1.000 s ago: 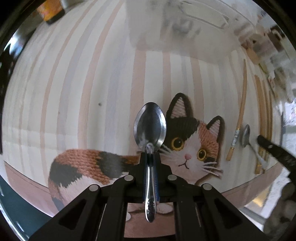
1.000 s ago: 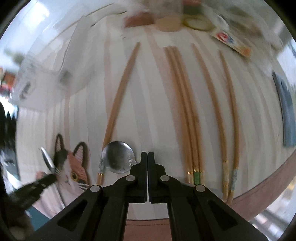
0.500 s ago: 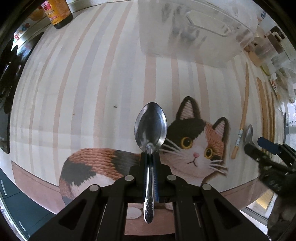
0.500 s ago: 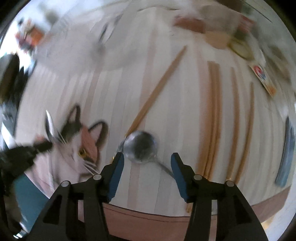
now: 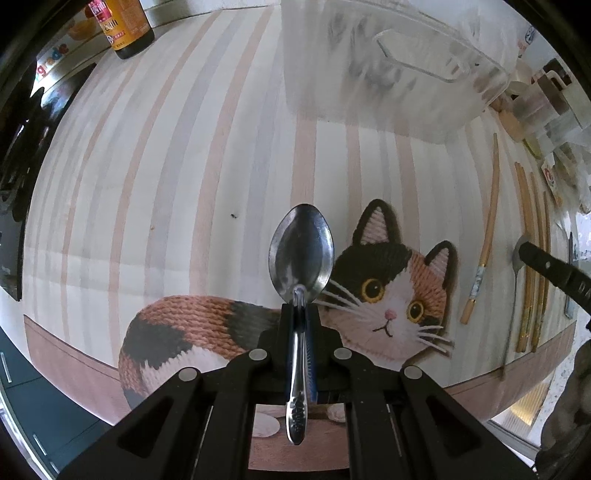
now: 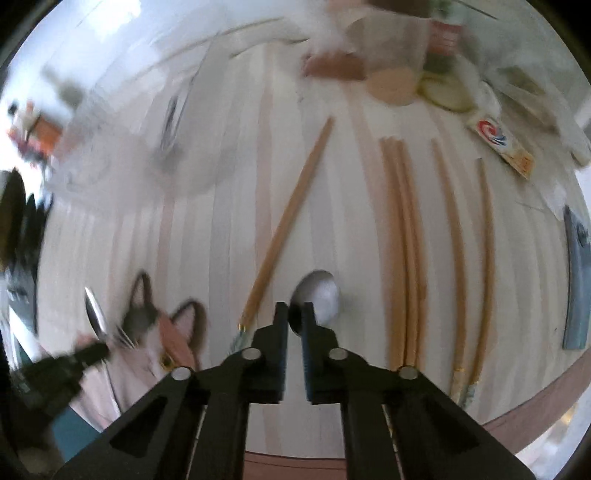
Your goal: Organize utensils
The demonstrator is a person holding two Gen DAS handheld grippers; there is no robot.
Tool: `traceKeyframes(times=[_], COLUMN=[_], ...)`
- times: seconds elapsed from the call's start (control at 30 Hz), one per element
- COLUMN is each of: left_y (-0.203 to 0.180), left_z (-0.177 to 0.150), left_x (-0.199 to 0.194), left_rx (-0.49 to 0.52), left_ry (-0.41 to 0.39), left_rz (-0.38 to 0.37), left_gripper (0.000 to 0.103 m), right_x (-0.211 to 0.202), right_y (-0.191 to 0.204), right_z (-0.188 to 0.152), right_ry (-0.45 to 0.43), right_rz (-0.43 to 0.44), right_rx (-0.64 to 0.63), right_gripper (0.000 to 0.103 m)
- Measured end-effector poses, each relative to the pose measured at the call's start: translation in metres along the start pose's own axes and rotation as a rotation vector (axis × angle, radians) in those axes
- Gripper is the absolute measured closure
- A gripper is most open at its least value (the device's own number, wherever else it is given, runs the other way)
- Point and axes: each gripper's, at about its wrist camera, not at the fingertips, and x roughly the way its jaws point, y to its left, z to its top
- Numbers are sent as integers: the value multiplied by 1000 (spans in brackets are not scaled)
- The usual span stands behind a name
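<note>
My left gripper (image 5: 300,310) is shut on a metal spoon (image 5: 301,251). Its bowl points forward above the cat-print mat (image 5: 388,288). My right gripper (image 6: 294,314) hovers just over a second spoon (image 6: 319,295) lying on the striped tablecloth. Its jaws stand a narrow gap apart, and the spoon's handle is hidden beneath them. That spoon (image 5: 517,266) and the right gripper's tip (image 5: 546,266) also show at the right edge of the left wrist view. Several wooden chopsticks (image 6: 402,240) lie side by side to the right, and one (image 6: 291,218) lies slanted to the left.
A clear plastic container (image 5: 391,62) stands at the back of the table. A brown bottle (image 5: 125,26) stands at the far left. Small packets and jars (image 6: 498,140) crowd the far right. The table's front edge (image 6: 517,413) is close below the right gripper.
My right gripper opened wide over the lying spoon, then narrowed to a small gap right above it. My left gripper keeps hold of its spoon and has drawn back a little.
</note>
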Motion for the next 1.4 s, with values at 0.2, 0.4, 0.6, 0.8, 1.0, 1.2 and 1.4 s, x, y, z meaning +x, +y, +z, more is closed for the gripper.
traceKeyframes(times=[0.2,0.4,0.6,0.8,1.0,1.2,1.4], left_y=[1,2,5,2,-6,-10,-21], left_z=[-3,-4,-4,-1,7,34,91], left_x=[-6,-5,-15,-45,-106,-179,-217], left_rx=[-4,-17,-20,-8,43,64,97], left_ry=[-3,-6,-32,-94,-196,-330,-380], left_rz=[-17,-27,-25,-35,-75,-141,-239], left_gripper=[99,99,99,99,99,99,99], right_x=[-12,-8,-21,-46,-81,-132,-166], right_y=[-29,-29,-31,-31,-12,15,55], right_z=[17,18,17,22,37,60,111], right_ry=[14,19,-16,-63,-141,-228,-272], right_rz=[48,42,80,113,164,255,370], right_rx=[93,129,180,199,156,105,46], right_gripper=[100,101,102,102,102,102,102])
